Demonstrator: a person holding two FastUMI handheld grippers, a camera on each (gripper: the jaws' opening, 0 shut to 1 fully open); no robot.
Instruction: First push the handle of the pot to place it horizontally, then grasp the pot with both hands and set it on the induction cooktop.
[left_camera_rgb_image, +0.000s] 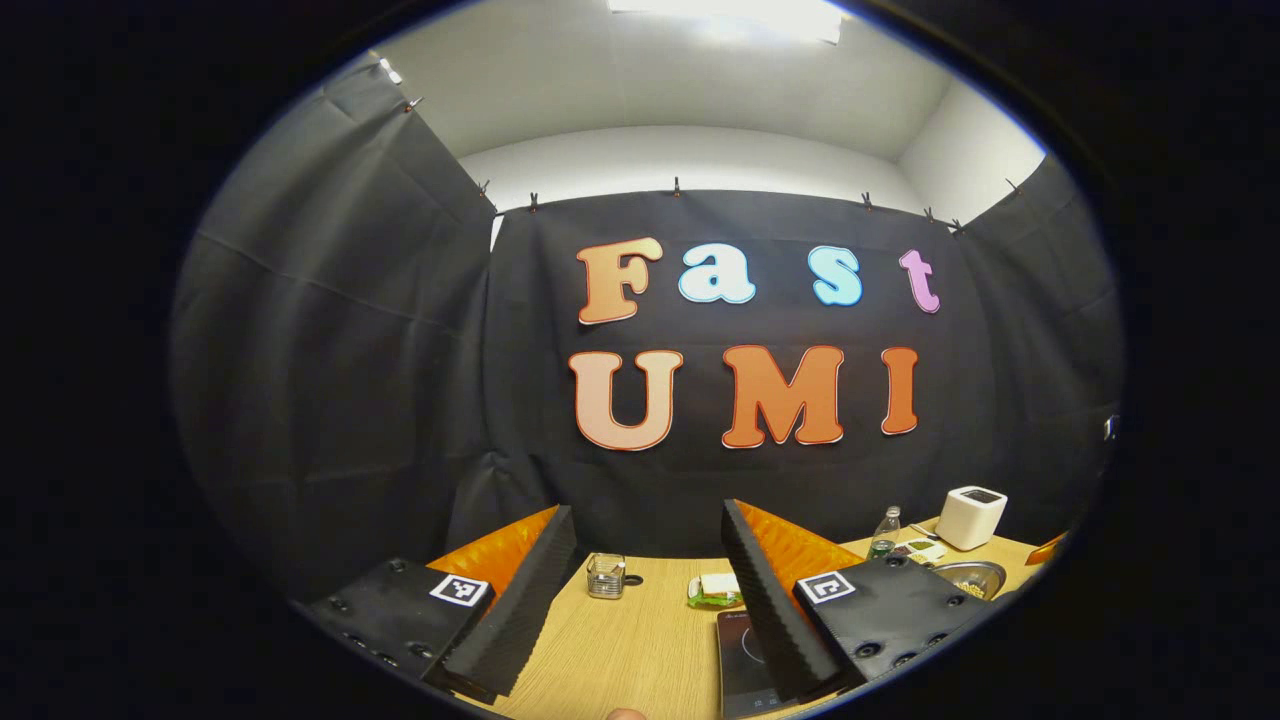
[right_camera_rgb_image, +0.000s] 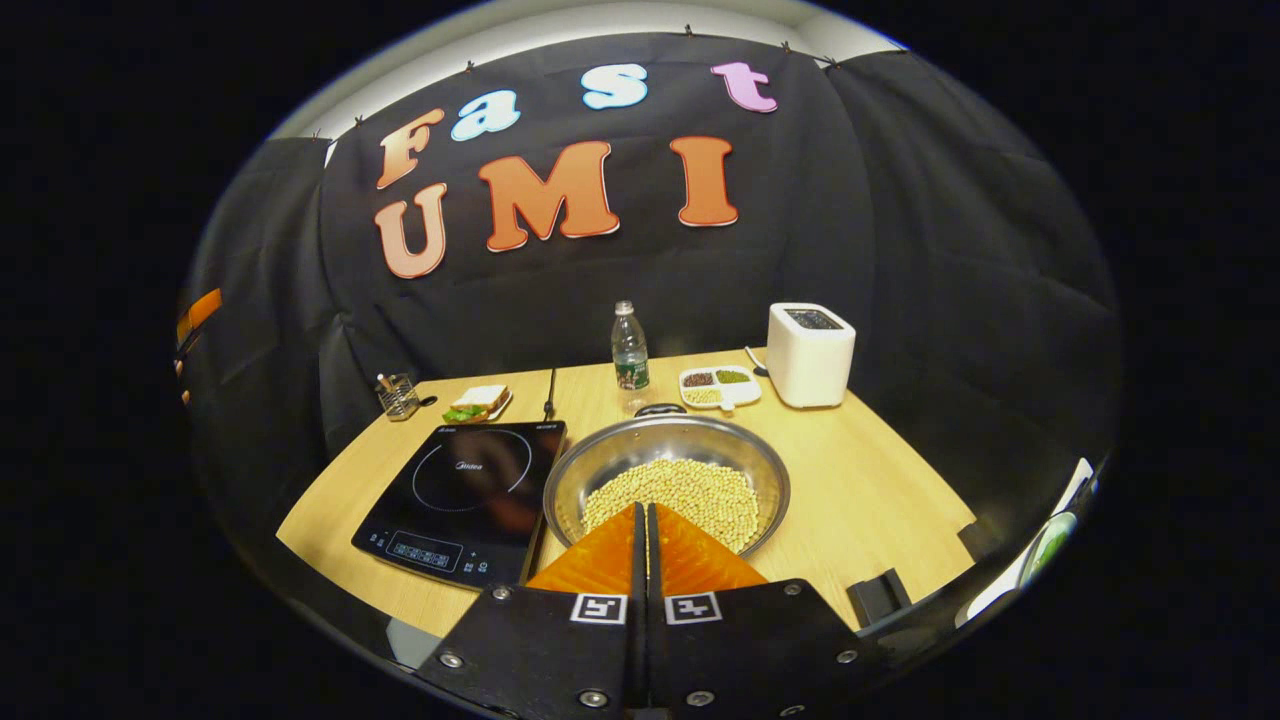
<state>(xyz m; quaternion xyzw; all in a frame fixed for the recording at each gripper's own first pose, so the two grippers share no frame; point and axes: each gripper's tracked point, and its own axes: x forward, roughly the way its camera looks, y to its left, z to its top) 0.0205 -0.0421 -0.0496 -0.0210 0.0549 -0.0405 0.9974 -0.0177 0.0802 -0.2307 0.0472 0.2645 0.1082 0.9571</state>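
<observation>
A steel pot (right_camera_rgb_image: 610, 455) holding pale beans stands on the wooden table right of the black induction cooktop (right_camera_rgb_image: 460, 495), almost touching it. A small dark handle (right_camera_rgb_image: 660, 408) shows on the pot's far rim. My right gripper (right_camera_rgb_image: 645, 508) is shut, its orange fingers pressed together above the pot's near rim, which they hide. I see nothing between them. My left gripper (left_camera_rgb_image: 648, 512) is open and held higher, facing the back wall. The cooktop's corner (left_camera_rgb_image: 742, 650) lies below its right finger, and the pot (left_camera_rgb_image: 965, 578) sits far right.
Behind the pot stand a water bottle (right_camera_rgb_image: 630, 350), a divided snack dish (right_camera_rgb_image: 718, 385) and a white toaster (right_camera_rgb_image: 810, 355). A sandwich plate (right_camera_rgb_image: 478, 403) and a wire holder (right_camera_rgb_image: 398, 395) sit behind the cooktop. A small black block (right_camera_rgb_image: 878, 597) sits at the table's near right edge.
</observation>
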